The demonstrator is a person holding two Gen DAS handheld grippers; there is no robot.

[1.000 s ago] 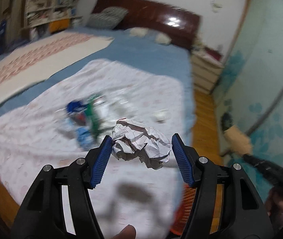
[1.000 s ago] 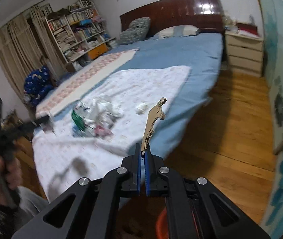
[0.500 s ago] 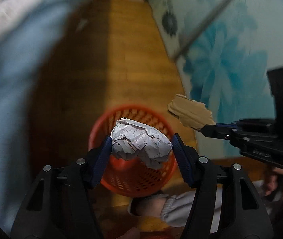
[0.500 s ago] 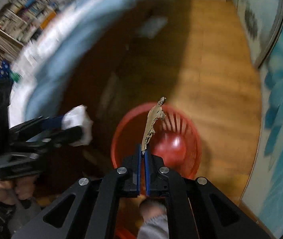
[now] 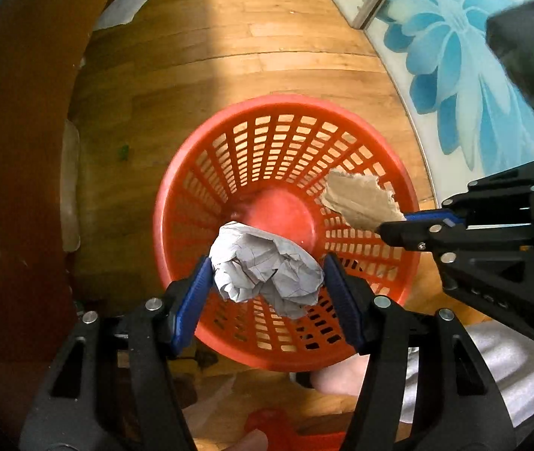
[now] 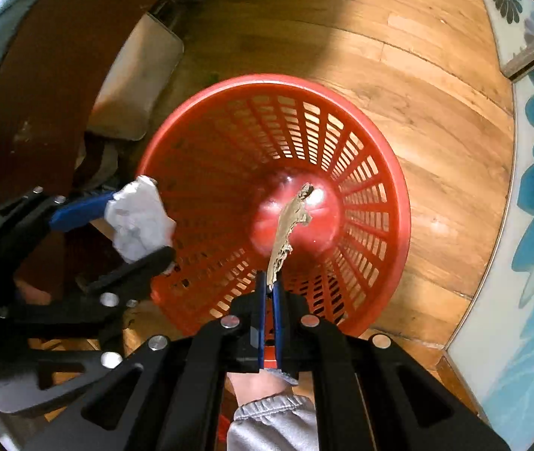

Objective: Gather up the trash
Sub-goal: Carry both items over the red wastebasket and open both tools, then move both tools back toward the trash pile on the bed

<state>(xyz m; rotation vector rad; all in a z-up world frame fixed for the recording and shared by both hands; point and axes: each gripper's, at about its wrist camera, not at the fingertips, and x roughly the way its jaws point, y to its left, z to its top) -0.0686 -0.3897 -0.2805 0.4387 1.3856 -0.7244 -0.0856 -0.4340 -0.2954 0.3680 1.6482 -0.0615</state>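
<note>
A red slatted plastic basket [image 5: 191, 173] stands on the wooden floor, open and empty; it also shows in the right wrist view [image 6: 214, 120]. My left gripper [image 5: 267, 267] is shut on a crumpled white paper ball [image 5: 263, 267] and holds it over the basket's near rim; the gripper [image 6: 135, 221] and the ball [image 6: 139, 218] show at left in the right wrist view. My right gripper [image 6: 271, 282] is shut on a torn brown cardboard scrap [image 6: 287, 225] above the basket's middle; the scrap [image 5: 357, 199] and gripper [image 5: 391, 223] show at right in the left wrist view.
The dark wooden bed frame [image 5: 15, 150] runs along the left. A wall panel with blue flowers [image 5: 454, 60] is on the right. A pale flat object [image 6: 135, 82] lies by the bed. The person's grey-trousered leg [image 6: 274, 424] is just below the basket.
Both grippers have swung from the bed down over the basket and now hang closer above it. Each still holds its piece of trash.
</note>
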